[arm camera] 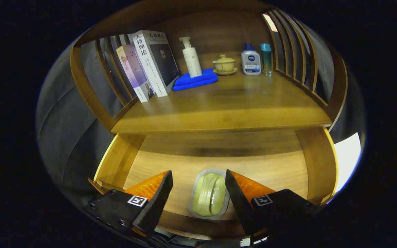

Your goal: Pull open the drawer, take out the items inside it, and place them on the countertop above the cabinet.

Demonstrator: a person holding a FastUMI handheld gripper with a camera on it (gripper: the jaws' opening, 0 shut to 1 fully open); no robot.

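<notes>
Hand-held gripper (198, 186) spread open over the pulled-out drawer (219, 162); a packet (209, 193) lies between its fingers, ungripped.

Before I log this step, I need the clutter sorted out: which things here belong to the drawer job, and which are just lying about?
Job: open drawer; pale green packaged item between the open hand-held gripper fingers; countertop.
Lying about: books, blue cloth, pump bottle, lidded cup, lotion bottle, teal bottle.
</notes>
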